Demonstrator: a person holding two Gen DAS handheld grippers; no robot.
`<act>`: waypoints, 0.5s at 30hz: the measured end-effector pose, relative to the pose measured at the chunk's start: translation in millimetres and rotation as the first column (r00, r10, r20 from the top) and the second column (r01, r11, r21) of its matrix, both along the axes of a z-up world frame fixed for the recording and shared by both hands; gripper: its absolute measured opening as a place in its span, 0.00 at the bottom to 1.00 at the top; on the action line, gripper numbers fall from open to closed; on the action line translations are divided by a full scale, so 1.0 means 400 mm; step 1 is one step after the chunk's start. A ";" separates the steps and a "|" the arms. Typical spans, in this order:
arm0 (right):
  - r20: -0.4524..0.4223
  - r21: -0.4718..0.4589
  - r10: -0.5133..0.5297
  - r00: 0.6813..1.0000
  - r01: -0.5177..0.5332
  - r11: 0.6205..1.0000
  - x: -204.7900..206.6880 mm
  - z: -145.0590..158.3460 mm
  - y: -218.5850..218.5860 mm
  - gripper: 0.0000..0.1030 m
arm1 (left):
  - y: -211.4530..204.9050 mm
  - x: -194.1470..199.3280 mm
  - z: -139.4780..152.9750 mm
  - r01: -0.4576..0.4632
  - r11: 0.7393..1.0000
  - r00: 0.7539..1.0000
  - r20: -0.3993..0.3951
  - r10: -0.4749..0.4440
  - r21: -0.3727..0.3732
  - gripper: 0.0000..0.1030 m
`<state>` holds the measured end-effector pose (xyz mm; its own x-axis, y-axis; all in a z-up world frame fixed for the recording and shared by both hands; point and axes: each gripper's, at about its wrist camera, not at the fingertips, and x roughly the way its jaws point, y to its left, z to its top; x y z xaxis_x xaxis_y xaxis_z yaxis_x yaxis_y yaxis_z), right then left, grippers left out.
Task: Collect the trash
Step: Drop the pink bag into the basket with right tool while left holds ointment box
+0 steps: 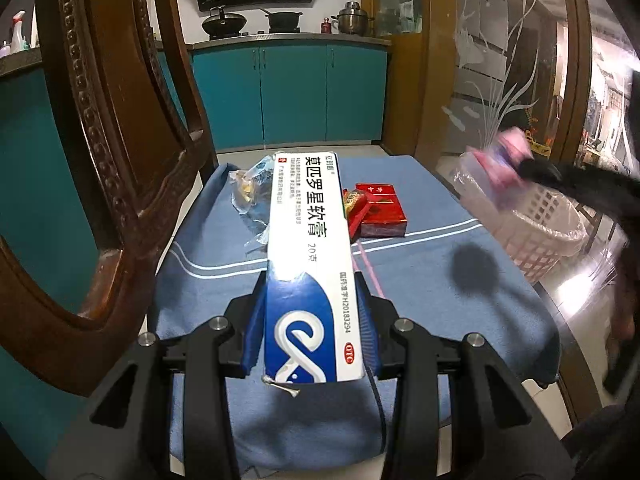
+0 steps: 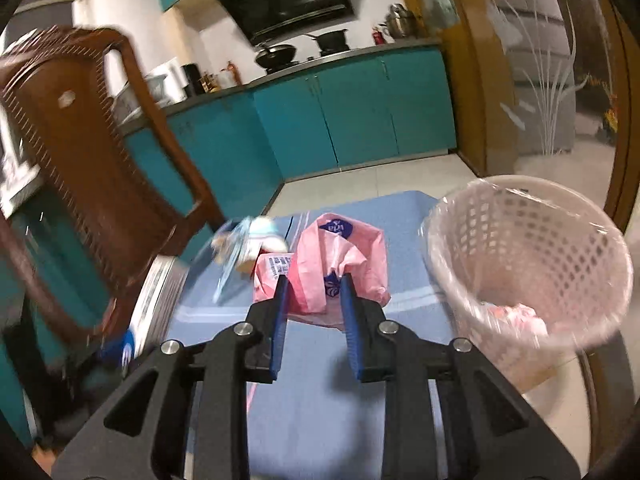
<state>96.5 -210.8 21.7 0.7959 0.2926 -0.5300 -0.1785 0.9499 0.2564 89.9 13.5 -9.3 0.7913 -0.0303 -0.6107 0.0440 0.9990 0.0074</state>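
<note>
Left tool (image 1: 310, 280): I had it pinching the long white-and-blue ointment box (image 1: 308, 248), its blue pads pressed against the box's two long sides near the blue end.
Ointment box: it was lifted clear of the table (image 1: 440, 280), running from the tool's mouth toward 12 o'clock, printed face up, its far end over the clutter at the back.
Right tool (image 2: 314, 280): I saw its fingers drawn in narrow on a crumpled pink plastic wrapper (image 2: 340, 264); the pink film sat between the blue pads and bulged past the tips, so I read it as pinched. In the left wrist view this tool (image 1: 520, 168) was only a dark blur at 2 o'clock with pink at its tip, over the basket's near rim.
Pink wrapper: held above the blue cloth, at about 9 o'clock from the basket (image 2: 528, 256), apart from its rim in the right wrist view.
Basket: a pale lattice bin lined with clear film, standing off the table's right edge at 3 o'clock; something pink and crumpled (image 2: 516, 314) already lay in its bottom.
Table: covered with a blue cloth with white stripes.
Red packs (image 1: 378, 212): two red cartons lay touching each other at 1 o'clock from the ointment box.
Clear wrapper (image 1: 250, 196): crinkled transparent packaging lay at 11 o'clock, near the table's back-left corner.
Chair (image 1: 112, 152): a carved brown wooden back stood at 9 o'clock beside the table.
Kitchen: teal cabinets and pots on a hob filled the 12 o'clock background.
</note>
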 end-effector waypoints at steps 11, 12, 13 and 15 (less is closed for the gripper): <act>-0.006 -0.126 0.047 0.999 -0.047 0.991 -0.049 -0.062 0.033 0.26 | -0.017 -0.016 0.007 -0.009 1.000 1.000 -0.001 0.009 0.008 0.40; -0.006 -0.127 0.048 0.999 -0.049 0.991 -0.054 -0.065 0.030 0.26 | -0.016 -0.016 0.006 -0.009 1.000 1.000 -0.002 0.009 0.010 0.40; -0.005 -0.128 0.049 0.999 -0.049 0.991 -0.056 -0.063 0.031 0.26 | -0.014 -0.017 0.003 -0.009 1.000 1.000 -0.005 0.009 0.010 0.40; -0.005 -0.124 0.050 0.999 -0.051 0.991 -0.054 -0.061 0.031 0.26 | -0.012 -0.014 0.001 -0.012 1.000 1.000 -0.010 0.012 0.006 0.40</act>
<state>74.8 -198.5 -2.7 0.7809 0.2644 -0.5660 -0.2267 0.9642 0.1377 84.2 8.8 -9.0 0.7857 -0.0174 -0.6184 0.0324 0.9994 0.0130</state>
